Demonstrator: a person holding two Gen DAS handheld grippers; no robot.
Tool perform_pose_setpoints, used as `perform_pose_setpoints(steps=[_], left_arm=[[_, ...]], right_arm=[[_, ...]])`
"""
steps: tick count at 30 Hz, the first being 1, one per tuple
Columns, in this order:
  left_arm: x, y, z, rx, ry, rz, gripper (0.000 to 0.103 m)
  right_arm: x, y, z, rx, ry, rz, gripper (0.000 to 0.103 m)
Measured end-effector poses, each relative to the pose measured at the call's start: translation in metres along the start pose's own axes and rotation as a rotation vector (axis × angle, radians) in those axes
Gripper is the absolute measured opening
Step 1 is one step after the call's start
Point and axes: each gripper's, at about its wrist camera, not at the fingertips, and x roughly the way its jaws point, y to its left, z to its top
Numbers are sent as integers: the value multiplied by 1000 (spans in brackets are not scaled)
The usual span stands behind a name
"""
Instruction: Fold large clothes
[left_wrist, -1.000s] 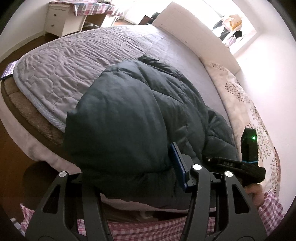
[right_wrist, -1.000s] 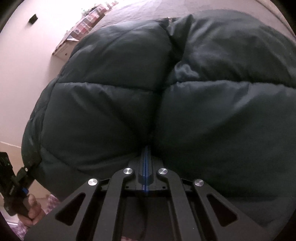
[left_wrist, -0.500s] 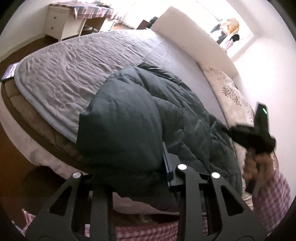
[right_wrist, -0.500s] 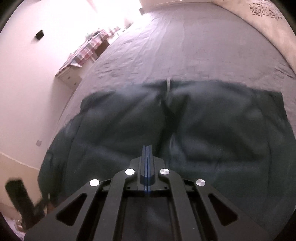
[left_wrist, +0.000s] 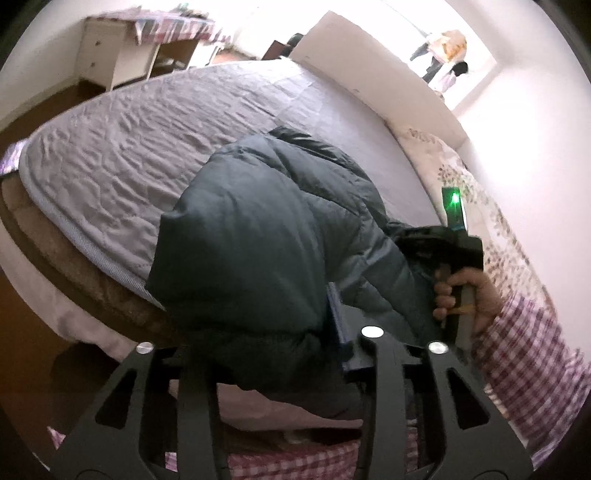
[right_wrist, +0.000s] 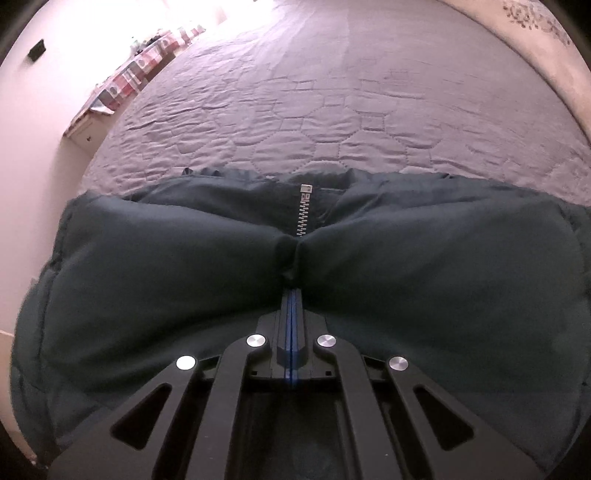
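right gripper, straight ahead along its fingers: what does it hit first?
The dark puffer jacket. The right gripper is shut, tips already buried in the crease below the zipper; whether it pinches fabric isn't clear.

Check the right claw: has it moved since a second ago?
Yes. In the left wrist view the right claw sits higher up the floral pillow than before, shut on the jacket, whose fold now lies lower against the quilt.

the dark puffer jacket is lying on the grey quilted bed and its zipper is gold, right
Not quite: the zipper is silver, as the right wrist view shows. The rest holds: the dark puffer jacket is lying on the grey quilted bed.
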Motion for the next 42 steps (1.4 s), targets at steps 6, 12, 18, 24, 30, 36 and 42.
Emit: perform_pose_setpoints(steps=[6, 12, 18, 24, 30, 36, 42], left_arm=[[9, -5, 3, -37, 14, -26, 63], [1, -16, 1, 36, -26, 40, 23], [-15, -38, 0, 138, -82, 50, 21], [-28, -61, 1, 223, -121, 51, 20], [-43, -106, -3, 372, -163, 38, 20], [-55, -147, -8, 489, -203, 26, 20], [-63, -183, -13, 588, -228, 17, 20]], right_arm=[[-6, -1, 4, 46, 12, 20, 0], [-67, -2, -13, 80, -88, 114, 2], [-122, 7, -99, -11, -99, 168, 2], [-93, 2, -142, -1, -8, 150, 1], [-63, 5, -138, -20, 25, 151, 0], [-68, -4, -147, 24, -4, 186, 0], [-116, -20, -166, 69, -85, 295, 0]])
